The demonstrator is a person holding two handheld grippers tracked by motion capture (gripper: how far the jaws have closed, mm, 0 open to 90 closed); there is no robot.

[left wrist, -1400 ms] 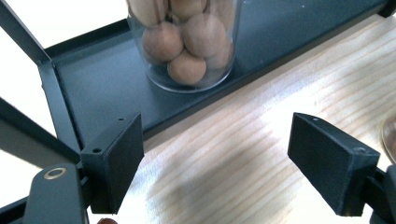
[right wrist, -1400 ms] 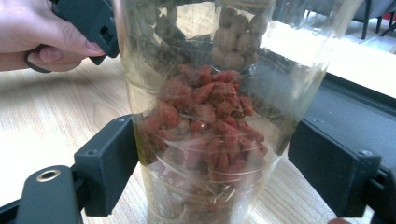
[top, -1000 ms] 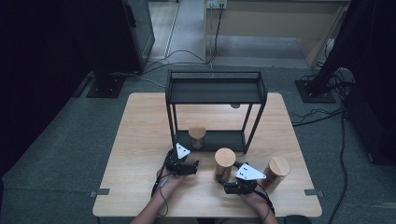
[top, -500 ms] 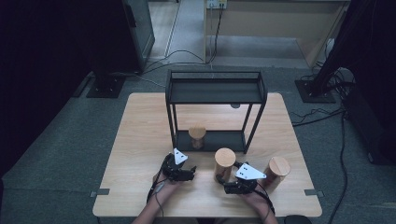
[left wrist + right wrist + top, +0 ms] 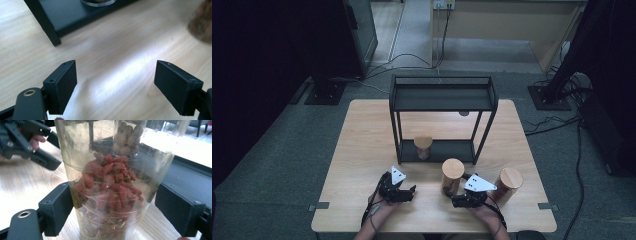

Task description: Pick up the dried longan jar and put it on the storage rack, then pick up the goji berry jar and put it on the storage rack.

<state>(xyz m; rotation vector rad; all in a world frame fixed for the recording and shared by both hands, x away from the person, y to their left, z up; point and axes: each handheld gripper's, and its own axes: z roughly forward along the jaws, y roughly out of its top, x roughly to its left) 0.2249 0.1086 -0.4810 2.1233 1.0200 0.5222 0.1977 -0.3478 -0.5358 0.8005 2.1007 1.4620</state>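
The jar of red berries stands on the table near the front edge, just in front of the black shelf. The right gripper has its fingers on both sides of the jar; one touches the glass and the other sits a little off it. A second jar stands close on the right. The left gripper hangs low over bare wood, fingers apart with nothing in between. Both hands lie near the front edge.
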